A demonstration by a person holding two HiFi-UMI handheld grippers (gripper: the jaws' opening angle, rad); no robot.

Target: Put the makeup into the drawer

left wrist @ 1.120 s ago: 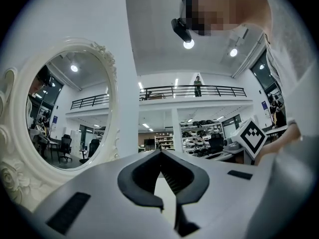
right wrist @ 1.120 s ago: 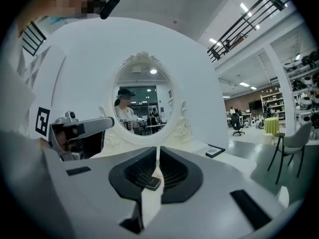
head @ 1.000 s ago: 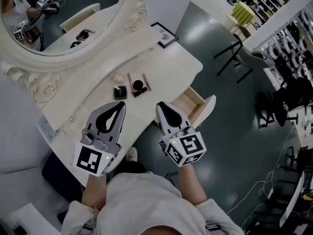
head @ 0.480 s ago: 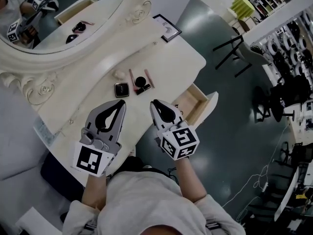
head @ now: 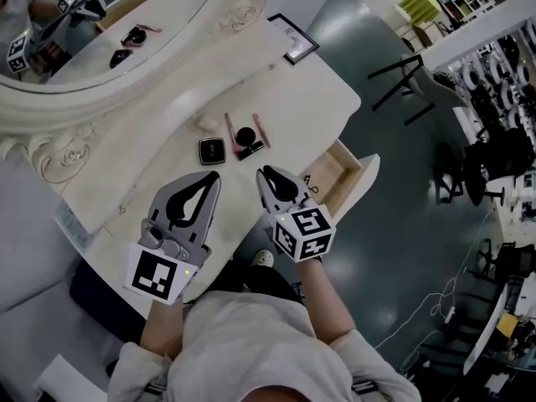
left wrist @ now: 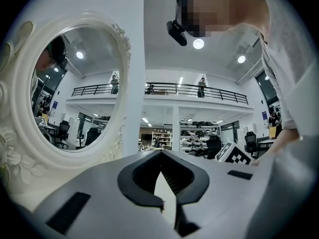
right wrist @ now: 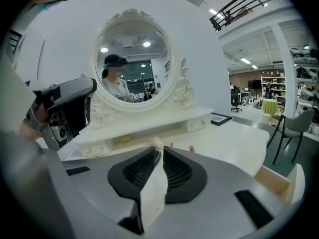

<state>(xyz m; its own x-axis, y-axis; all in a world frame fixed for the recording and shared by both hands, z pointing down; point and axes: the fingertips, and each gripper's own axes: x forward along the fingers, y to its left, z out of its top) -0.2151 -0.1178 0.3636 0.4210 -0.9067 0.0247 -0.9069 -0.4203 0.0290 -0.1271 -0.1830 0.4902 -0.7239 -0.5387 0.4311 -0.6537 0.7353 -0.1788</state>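
White vanity table (head: 311,99), makeup (head: 244,138) lying on top, drawer (head: 333,177) open, left gripper (head: 211,177) and right gripper (head: 265,175) clenched, empty

Smooth, glossy table (head: 314,99); seemingly bare-wood drawer (head: 333,172)

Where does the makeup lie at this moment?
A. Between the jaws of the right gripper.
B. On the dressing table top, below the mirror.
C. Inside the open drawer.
B: the makeup lies in a small group on the dressing table top, apart from the open drawer.
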